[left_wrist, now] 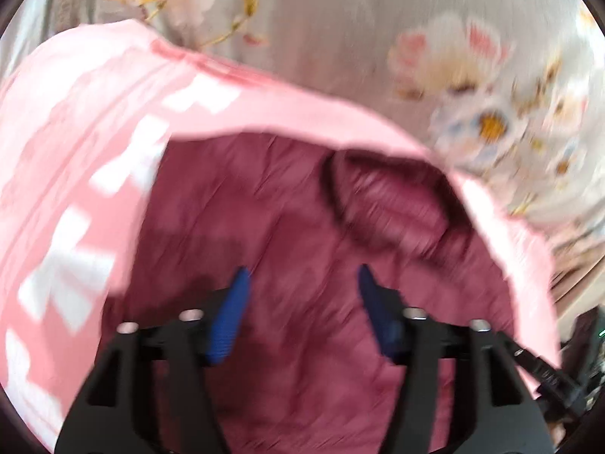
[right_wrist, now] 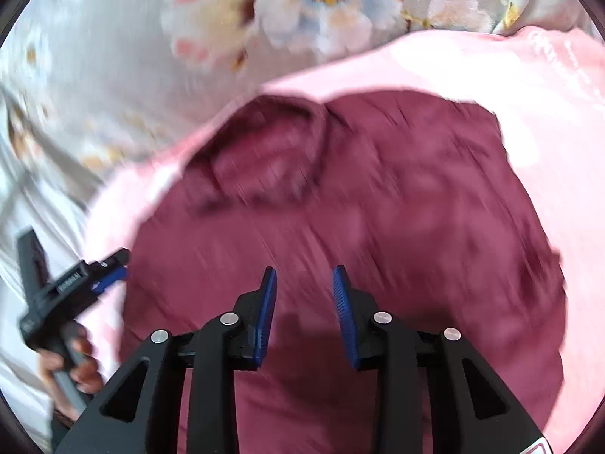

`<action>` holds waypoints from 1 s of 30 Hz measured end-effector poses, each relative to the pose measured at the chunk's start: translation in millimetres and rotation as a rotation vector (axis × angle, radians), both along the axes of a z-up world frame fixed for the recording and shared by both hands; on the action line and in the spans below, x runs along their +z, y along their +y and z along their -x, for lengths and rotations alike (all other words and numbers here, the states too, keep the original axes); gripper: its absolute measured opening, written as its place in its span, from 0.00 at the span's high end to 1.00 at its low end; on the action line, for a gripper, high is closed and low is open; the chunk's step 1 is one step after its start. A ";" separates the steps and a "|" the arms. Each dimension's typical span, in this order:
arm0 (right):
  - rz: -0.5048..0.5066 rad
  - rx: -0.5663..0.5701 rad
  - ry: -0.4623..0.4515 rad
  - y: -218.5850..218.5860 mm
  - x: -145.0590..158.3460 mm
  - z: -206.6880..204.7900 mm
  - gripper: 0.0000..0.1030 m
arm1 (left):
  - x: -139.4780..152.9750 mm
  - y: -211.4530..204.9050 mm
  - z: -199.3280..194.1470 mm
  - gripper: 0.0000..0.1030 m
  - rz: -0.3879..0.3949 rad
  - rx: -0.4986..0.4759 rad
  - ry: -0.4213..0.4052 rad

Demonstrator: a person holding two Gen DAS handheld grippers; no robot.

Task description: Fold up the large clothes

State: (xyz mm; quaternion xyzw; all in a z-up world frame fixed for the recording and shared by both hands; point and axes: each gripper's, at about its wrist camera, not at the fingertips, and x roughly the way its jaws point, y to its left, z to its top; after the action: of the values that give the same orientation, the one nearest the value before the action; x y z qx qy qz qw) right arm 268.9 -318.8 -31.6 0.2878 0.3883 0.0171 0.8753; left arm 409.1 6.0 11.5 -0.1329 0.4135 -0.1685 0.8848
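1. Left gripper (left_wrist: 302,276): jaws wide apart, nothing between them.
2. Right gripper (right_wrist: 304,276): jaws partly apart, empty.
3. Below both lies the maroon garment (left_wrist: 283,227), folded, its collar (left_wrist: 393,204) toward the far side.
4. It rests on a pink garment (left_wrist: 83,121) with white blocks.
5. Farthest: floral bedsheet (left_wrist: 378,22), nothing standing on it.

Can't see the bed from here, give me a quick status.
Left gripper and right gripper: jaws open, empty. Maroon garment lies bunched on pink cloth. Nothing in the way.
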 end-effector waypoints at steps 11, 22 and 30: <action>-0.373 -0.111 0.079 -20.7 -49.6 -84.6 0.74 | -59.8 -40.4 -93.9 0.82 0.288 -0.013 0.371; 0.237 0.039 0.095 18.8 -39.2 -95.1 0.92 | -58.2 -71.3 -71.4 0.93 -0.108 -0.170 0.168; 0.351 0.039 0.054 27.0 -51.4 -92.3 0.93 | -61.3 -81.7 -45.2 0.92 -0.216 -0.181 -0.015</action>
State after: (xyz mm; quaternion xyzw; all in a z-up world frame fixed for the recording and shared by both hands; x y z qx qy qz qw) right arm 361.2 -291.8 -82.9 0.1231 0.4141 -0.0417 0.9009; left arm 454.2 -75.6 -49.8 0.0023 0.4328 -0.2030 0.8783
